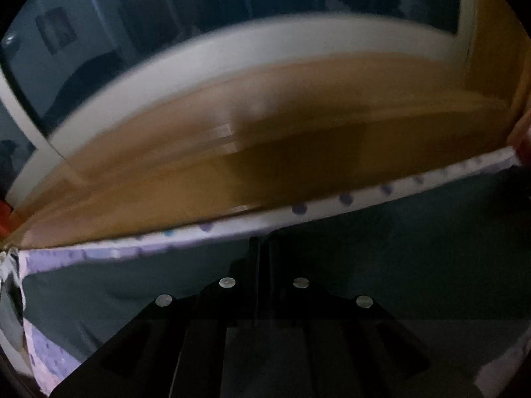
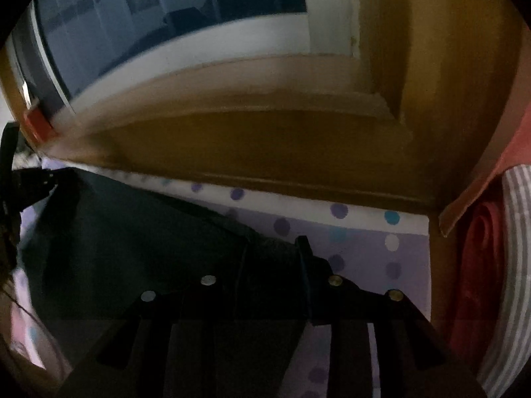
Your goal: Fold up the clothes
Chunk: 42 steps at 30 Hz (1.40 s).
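Above dotted sheet [image 2: 365, 248], both grippers down-tilted.

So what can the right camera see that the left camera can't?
Only the right camera: red cloth and striped cloth piled at the side, and the other tongs at the far edge of the dark garment. Only the left camera: a frayed white edge. Both: the dark garment, the dotted purple sheet, the wooden frame, the window.
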Motion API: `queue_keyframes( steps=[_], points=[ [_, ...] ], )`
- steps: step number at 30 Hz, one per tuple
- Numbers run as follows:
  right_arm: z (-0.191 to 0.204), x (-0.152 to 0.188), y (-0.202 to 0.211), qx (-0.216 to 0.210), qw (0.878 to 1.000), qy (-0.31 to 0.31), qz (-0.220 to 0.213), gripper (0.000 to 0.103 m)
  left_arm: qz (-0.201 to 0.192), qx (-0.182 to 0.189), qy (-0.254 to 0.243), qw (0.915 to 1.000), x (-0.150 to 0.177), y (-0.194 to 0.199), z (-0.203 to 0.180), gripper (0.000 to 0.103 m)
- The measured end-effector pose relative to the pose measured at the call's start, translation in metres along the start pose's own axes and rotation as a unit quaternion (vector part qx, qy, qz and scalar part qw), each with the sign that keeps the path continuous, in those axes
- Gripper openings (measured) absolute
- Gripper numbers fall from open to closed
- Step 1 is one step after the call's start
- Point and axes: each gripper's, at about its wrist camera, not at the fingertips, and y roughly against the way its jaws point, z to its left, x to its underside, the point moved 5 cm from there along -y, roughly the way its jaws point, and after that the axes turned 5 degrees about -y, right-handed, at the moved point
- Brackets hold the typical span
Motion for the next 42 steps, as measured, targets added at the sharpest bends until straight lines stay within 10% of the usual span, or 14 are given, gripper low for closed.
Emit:
queue_keyframes(
  steps=[5, 14, 35, 42],
  points=[
    [0.003, 0.0, -0.005, 0.048, 0.999, 0.021, -0.001, 0.051, 0.006, -0.019, 0.0, 0.9998, 0.009, -0.02, -0.003, 0.015],
    [0.035, 0.002, 0.078, 0.067, 0.993, 0.019, -0.094, 0.059, 0.006, 0.008, 0.078, 0.9969, 0.038, 0.03, 0.018, 0.028],
    [0.255, 0.099, 0.083, -0.14, 0.986, 0.091, -0.021, 0.067, 0.035, -0.095, 0.207, 0.9731, 0.243, 0.164, 0.119, 0.035],
    [0.35, 0.114, 0.071, -0.146, 0.988, 0.052, -0.016, 0.067, 0.024, -0.047, 0.157, 0.9862, 0.298, 0.165, 0.175, 0.035]
  ],
)
